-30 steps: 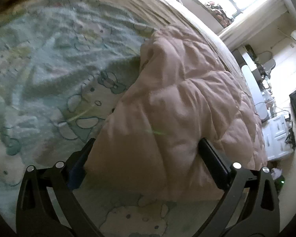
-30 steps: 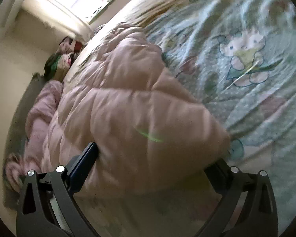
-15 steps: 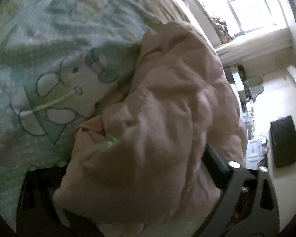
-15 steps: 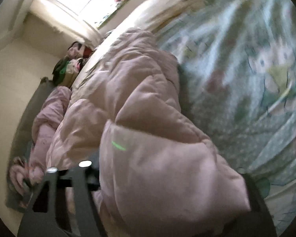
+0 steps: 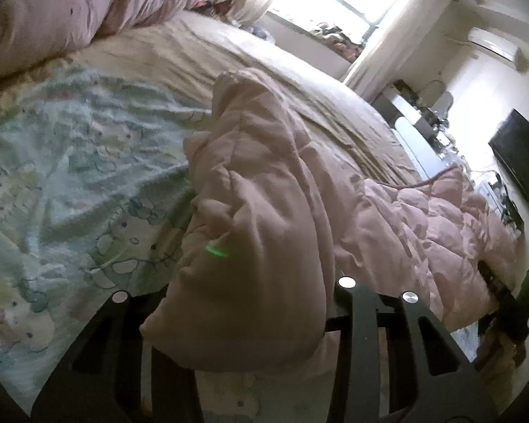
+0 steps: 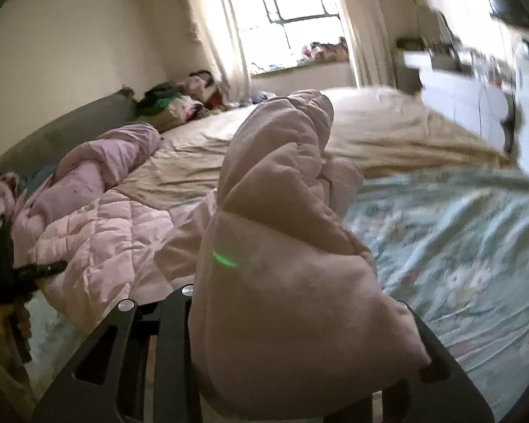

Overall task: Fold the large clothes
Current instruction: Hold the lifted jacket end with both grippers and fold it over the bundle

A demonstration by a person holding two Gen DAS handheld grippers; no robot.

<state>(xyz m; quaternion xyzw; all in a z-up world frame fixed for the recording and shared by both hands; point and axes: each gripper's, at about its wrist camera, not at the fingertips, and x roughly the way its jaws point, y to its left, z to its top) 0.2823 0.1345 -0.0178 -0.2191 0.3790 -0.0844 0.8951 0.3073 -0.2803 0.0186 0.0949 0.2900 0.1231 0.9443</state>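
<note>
A puffy pink quilted garment [image 5: 264, 194] lies on a bed over a pale green cartoon-print cover [image 5: 70, 176]. My left gripper [image 5: 236, 317] is shut on one thick edge of it and holds that edge lifted. My right gripper [image 6: 299, 345] is shut on another thick edge of the same garment [image 6: 282, 246], also lifted. The fabric hides the fingertips in both views. The rest of the garment trails down onto the bed [image 6: 98, 232]. The right gripper also shows at the far right of the left wrist view [image 5: 511, 303].
A beige sheet [image 5: 264, 70] covers the far half of the bed. Pink bedding [image 6: 98, 162] and a pile of clothes [image 6: 180, 102] lie by the headboard. A bright window [image 6: 285, 10], white furniture [image 6: 469, 95] and a dark screen [image 5: 518, 155] stand beyond.
Both grippers closed on the garment's edges and lifted them off the cover. Both views swung upward, so the window and the room now show.
</note>
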